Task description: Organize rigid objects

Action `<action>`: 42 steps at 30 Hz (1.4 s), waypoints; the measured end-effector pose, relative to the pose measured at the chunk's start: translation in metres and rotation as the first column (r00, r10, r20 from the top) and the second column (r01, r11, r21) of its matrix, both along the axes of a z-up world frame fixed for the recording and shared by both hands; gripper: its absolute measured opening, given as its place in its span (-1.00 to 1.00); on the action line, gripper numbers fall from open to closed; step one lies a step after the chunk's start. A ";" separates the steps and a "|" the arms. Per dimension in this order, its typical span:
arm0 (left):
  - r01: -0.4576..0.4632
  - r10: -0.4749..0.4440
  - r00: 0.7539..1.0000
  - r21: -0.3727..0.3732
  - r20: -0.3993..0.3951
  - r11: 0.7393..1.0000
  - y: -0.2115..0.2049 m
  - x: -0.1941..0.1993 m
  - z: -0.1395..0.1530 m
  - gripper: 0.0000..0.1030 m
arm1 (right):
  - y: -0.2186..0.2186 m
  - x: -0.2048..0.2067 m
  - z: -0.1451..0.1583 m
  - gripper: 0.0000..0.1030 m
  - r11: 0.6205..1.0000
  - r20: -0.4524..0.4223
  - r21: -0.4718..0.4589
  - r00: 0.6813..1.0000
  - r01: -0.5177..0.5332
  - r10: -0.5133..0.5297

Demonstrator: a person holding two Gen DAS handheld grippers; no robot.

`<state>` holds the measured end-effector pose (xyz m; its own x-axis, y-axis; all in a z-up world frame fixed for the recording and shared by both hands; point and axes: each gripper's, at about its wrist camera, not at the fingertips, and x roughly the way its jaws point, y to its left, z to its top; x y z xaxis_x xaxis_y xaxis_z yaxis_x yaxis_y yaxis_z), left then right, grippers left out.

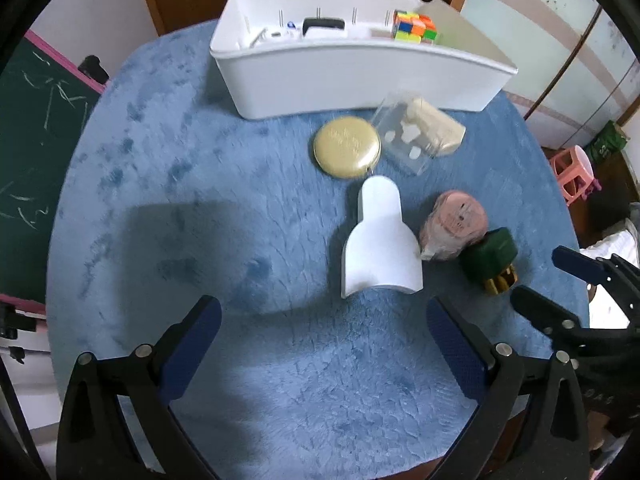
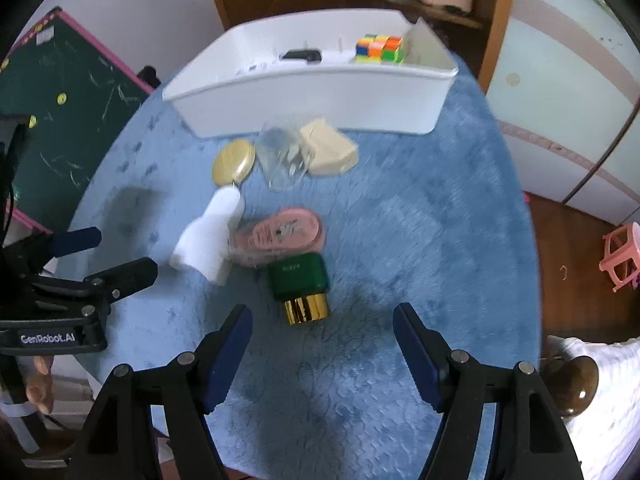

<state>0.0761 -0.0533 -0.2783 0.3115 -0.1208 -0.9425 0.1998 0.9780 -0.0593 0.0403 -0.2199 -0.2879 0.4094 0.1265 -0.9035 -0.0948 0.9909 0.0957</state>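
Surface: blue plush cloth (image 1: 248, 364) over a round table, with a green chalkboard (image 1: 28, 136) at 9 o'clock of the left wrist view and a pink plastic stool (image 2: 620, 258) on the floor at 3 o'clock of the right wrist view.
Bin: white plastic bin (image 1: 352, 80) at 12 o'clock on the cloth; inside it sit a multicoloured puzzle cube (image 1: 414, 26) toward the right end and a black-and-white item (image 1: 322, 28) near the middle, too small to name.
Gold tin: round gold tin (image 1: 346, 147) lies flat just in front of the bin, just beside the clear packet.
Clear packet: clear plastic packet (image 1: 404, 138) with small white pieces, leaning on a cream block (image 1: 438, 126).
White bottle-shaped piece: white bottle-shaped piece (image 1: 380, 240) lies at the centre, neck toward the gold tin.
Pink wrapped item: pink wrapped item (image 2: 280, 236) lies touching the white piece on its right.
Green bottle: green bottle with gold cap (image 2: 302, 286) lies on its side, cap toward the camera, touching the pink item, at 12 o'clock just ahead of the right gripper.
Left gripper: left gripper (image 1: 324, 324) hovers above the cloth with its fingers spread wide and nothing between them, the white piece just ahead.
Right gripper: right gripper (image 2: 322, 326) likewise spread wide and holding nothing, fingertips flanking the gold cap without touching it.
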 end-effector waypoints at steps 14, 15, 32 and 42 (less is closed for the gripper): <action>0.027 -0.030 0.998 -0.049 -0.060 0.998 -0.014 0.012 -0.019 0.98 | 0.017 0.029 -0.036 0.01 0.997 -0.004 -0.047 0.998 -0.061 0.061; 0.034 -0.037 0.997 -0.050 -0.065 0.998 -0.017 0.013 -0.020 0.98 | 0.017 0.028 -0.036 -0.15 0.997 0.001 -0.035 0.997 -0.073 0.074; -0.004 0.006 0.998 0.039 -0.062 0.999 -0.038 0.020 -0.049 0.74 | -0.005 0.012 -0.032 -0.22 0.998 0.015 -0.056 0.999 -0.033 0.034; 0.012 -0.010 0.999 0.060 -0.040 0.998 -0.062 0.022 -0.043 0.14 | -0.005 0.015 -0.032 -0.22 0.998 0.001 -0.053 1.000 -0.018 0.018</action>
<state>0.0979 -0.1151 -0.3210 0.2726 -0.0669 -0.9598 0.2092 0.9778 -0.0088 0.0551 -0.2248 -0.3201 0.4090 0.0861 -0.9085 -0.1125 0.9927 0.0434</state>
